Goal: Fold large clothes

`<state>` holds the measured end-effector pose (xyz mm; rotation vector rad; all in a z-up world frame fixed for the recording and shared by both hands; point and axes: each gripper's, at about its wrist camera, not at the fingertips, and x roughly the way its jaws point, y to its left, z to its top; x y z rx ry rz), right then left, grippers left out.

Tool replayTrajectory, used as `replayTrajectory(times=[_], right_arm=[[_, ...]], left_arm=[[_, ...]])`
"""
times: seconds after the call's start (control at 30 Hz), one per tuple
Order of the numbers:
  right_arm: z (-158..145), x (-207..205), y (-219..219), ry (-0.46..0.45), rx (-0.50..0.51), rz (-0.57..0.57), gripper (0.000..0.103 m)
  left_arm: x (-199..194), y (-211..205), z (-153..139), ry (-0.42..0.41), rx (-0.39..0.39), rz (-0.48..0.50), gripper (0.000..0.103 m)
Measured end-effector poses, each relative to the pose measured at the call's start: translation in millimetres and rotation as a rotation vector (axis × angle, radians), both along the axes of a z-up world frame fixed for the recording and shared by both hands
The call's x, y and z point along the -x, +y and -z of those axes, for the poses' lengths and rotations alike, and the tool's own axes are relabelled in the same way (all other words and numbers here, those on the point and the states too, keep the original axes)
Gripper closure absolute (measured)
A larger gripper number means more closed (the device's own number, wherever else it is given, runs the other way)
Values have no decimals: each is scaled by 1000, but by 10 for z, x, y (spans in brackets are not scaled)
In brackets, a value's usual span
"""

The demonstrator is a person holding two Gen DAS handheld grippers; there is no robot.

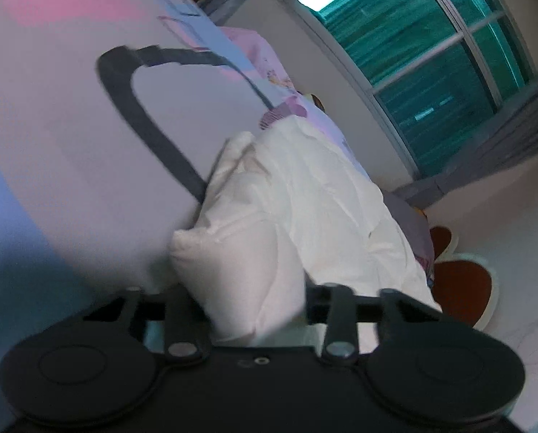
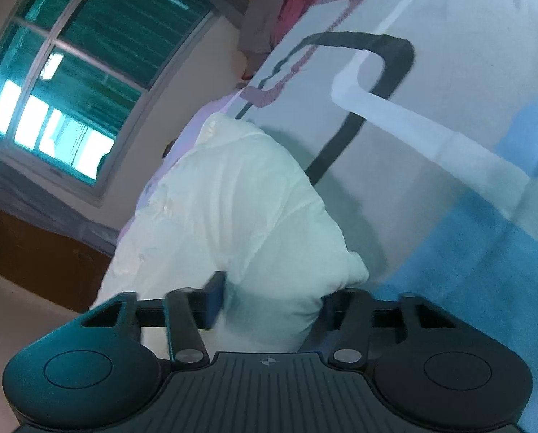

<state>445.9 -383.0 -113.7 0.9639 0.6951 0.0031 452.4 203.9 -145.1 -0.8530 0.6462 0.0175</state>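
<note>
While both of my hand-held grippers tilt steeply, each one has a bunch of the same white, crumpled, soft fabric garment [image 1: 290, 209] between its fingers. My left gripper [image 1: 254, 306] stands narrowed around a puffy fold of that white cloth: the fold fills the gap between the two black fingers [image 1: 187, 310], and they press on it from both sides, so it is pinching the garment rather than standing spread. My right gripper [image 2: 269, 306] is in much the same state, its black fingers [image 2: 214, 299] drawn in against a rounded bulge of the white garment [image 2: 232, 198], which squeezes out above them (the picture is blurred here, yet the cloth clearly sits pressed in the gap).

From each grip the garment runs away from me in a wrinkled heap and lies on a wide pastel bedsheet printed with pale blue and pink patches and a thick dark curved line [image 1: 88, 144]. In the right wrist view the same sheet [image 2: 431, 180] fills the right side, with the garment resting along its edge.

Beyond the bed, a window with a pale frame and teal-tinted panes [image 1: 431, 54] is set in a light wall; it also shows at the left of the right wrist view [image 2: 70, 83]. A reddish-brown rug with a pale scalloped border [image 1: 463, 281] lies on the floor beside the bed.
</note>
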Motion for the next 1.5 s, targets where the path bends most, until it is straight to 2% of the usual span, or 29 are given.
replayTrajectory(times=[0.07,0.13,0.3,0.53,0.77,1.2,1.5], right_arm=[[-78,22,18,-17,36,-11,75],[-130,66,22,-32,46,-17,80],[-289,185,37,-50,70,-31,82],[-474,515,-3,-50,95,-68,82],[-543,1007,-73,-43,99,-88,82],[-552,2168,-231,-47,100,-120,82],[-410,2507,-363,-27,84,-139,82]], left_arm=[[11,-39,-70,-10,-31,11,80],[39,-60,-145,-24,-44,14,82],[128,-97,-316,-41,-61,25,84],[476,-146,-478,-44,-76,35,84],[969,-179,-492,-26,-66,30,84],[2173,-268,-408,3,-52,6,84],[2444,-317,-336,18,-62,-12,84]])
